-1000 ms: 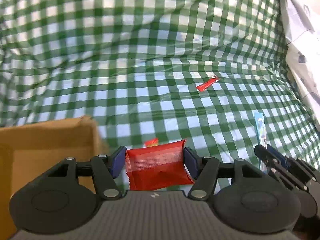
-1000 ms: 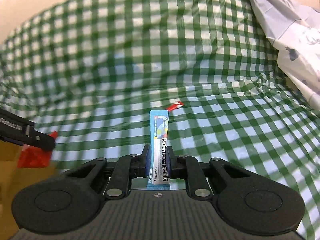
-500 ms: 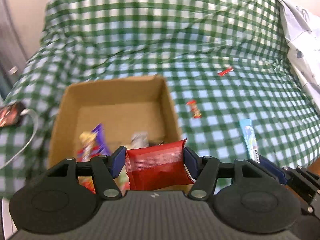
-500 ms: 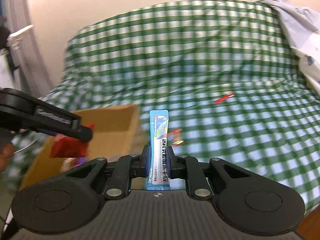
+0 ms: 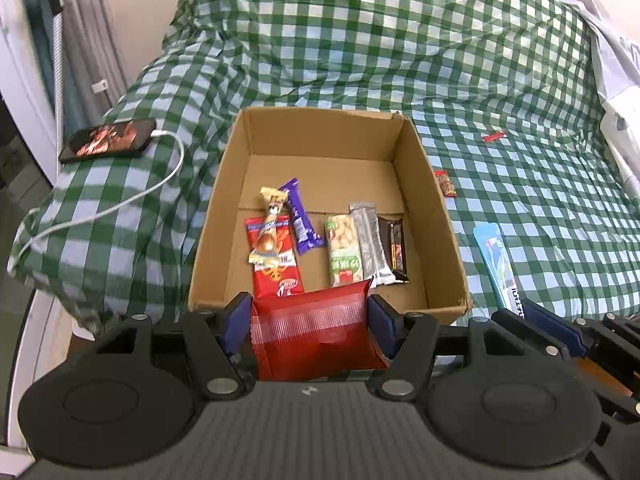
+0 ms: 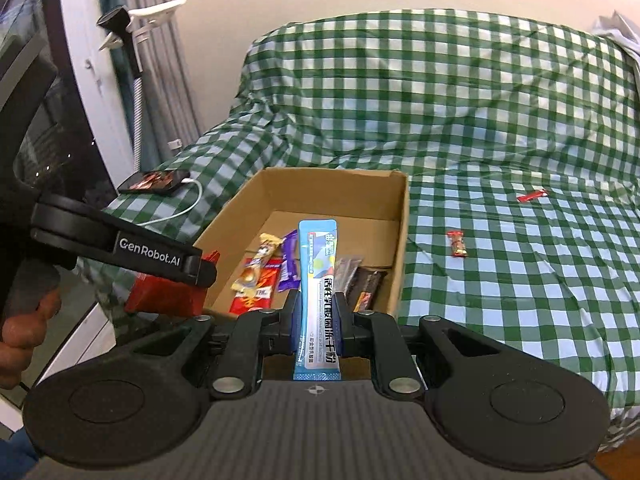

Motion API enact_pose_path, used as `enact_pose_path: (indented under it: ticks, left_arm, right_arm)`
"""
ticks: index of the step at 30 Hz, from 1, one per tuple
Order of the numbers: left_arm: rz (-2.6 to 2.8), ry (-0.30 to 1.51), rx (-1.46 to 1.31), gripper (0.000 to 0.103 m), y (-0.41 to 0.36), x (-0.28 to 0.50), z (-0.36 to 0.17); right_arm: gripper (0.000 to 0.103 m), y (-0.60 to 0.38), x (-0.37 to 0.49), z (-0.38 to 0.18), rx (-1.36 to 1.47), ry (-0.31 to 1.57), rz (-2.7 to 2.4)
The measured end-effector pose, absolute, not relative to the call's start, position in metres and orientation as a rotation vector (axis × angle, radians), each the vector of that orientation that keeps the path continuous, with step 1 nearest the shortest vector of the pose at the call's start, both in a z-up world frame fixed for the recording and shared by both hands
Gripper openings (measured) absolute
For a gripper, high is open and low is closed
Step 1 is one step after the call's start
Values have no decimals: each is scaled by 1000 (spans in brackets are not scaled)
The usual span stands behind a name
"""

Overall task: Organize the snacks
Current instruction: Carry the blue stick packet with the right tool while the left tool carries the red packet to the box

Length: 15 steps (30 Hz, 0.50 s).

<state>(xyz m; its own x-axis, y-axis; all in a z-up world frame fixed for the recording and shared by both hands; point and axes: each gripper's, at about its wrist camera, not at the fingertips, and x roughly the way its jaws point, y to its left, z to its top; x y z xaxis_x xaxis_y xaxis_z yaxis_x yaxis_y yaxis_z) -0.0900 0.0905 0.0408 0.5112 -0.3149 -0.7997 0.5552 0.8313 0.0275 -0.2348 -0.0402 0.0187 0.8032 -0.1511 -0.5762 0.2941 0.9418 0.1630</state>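
My left gripper (image 5: 308,314) is shut on a red snack packet (image 5: 316,332), held just in front of the near wall of an open cardboard box (image 5: 436,216). Several snack bars (image 5: 344,256) lie on the box floor. My right gripper (image 6: 318,312) is shut on a blue stick sachet (image 6: 319,280), standing upright over the box's (image 6: 400,248) near right part. In the right wrist view the left gripper (image 6: 200,276) with the red packet (image 6: 160,296) shows at the left. The blue sachet (image 5: 496,264) also appears at the right of the left wrist view.
Two small red snacks (image 5: 445,184) (image 5: 494,136) lie on the green checked cloth (image 5: 520,200) right of the box. A phone (image 5: 108,142) with a white cable (image 5: 120,204) rests left of it. A person's hand (image 6: 24,328) grips the left handle. Curtains and a white frame stand at the left.
Both grippers have swung left and up with their snacks, from over the bare cloth to the cardboard box, which now lies fully in view. Both grips are unchanged.
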Motion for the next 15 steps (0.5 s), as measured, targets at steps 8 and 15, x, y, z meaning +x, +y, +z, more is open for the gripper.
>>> enact_pose_path:
  ticks: [8, 15]
  left_arm:
    - [-542, 888, 270, 68, 108, -95, 39]
    - [-539, 890, 258, 68, 113, -94, 39]
  right_arm:
    - [16, -16, -236, 22, 201, 599, -239]
    - [16, -12, -237, 22, 182, 606, -238]
